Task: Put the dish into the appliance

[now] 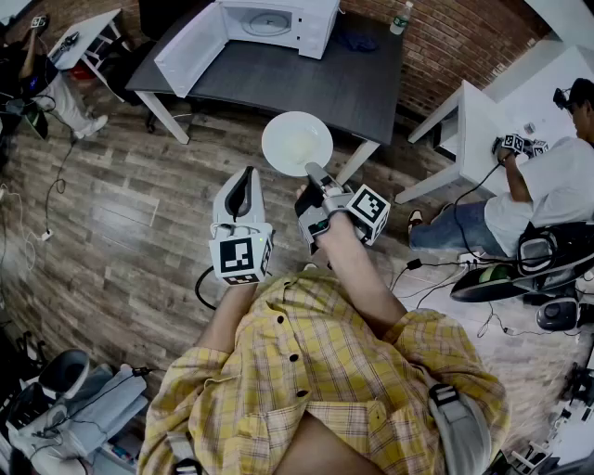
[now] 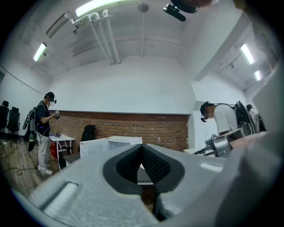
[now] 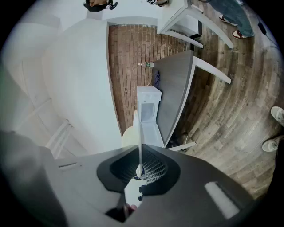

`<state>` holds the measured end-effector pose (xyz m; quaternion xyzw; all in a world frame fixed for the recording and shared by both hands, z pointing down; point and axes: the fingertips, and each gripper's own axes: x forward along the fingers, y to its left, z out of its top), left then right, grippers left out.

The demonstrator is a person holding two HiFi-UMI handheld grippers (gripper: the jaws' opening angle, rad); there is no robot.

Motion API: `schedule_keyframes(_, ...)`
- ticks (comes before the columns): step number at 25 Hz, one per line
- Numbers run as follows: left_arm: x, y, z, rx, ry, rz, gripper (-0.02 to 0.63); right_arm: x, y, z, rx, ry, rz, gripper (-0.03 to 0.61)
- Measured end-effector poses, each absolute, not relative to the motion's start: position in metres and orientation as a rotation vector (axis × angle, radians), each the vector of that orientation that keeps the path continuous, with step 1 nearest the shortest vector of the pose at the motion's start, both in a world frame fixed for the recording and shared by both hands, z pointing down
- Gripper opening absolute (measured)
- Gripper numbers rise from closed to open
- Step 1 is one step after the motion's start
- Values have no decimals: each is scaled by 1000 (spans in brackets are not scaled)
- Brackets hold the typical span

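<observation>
Dish point(image 1: 297, 143) edge-on in right gripper point(image 3: 140, 170) jaws.
Rim clamped between them, body beyond the tips; left gripper point(image 2: 142, 153) jaws closed, empty.

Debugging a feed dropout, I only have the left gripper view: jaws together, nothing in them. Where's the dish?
Observer: The right gripper is shut on the rim of the white plate.
Operator: How far along?
Observer: Head view shows the plate in line with the table's near edge; the microwave sits at the far edge.
Operator: Anything beside it?
Observer: A dark blue cloth lies right of the microwave.
</observation>
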<state>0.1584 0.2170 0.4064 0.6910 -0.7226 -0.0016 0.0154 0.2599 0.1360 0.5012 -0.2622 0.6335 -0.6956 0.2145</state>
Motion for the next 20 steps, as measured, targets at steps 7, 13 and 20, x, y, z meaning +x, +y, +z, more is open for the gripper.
schedule_keyframes(7, 159, 219, 407, 2157, -2245, -3, -2, 260, 136, 500, -718, 1748, -1923, 15)
schedule_keyframes(13, 152, 231, 408, 2177, -2239, -4, -2, 256, 146, 495, -738, 1763, -1878, 14)
schedule_keyframes(20, 140, 250, 416, 2225, -2211, -31, -2, 243, 164, 506, -787, 1759, -1868, 15)
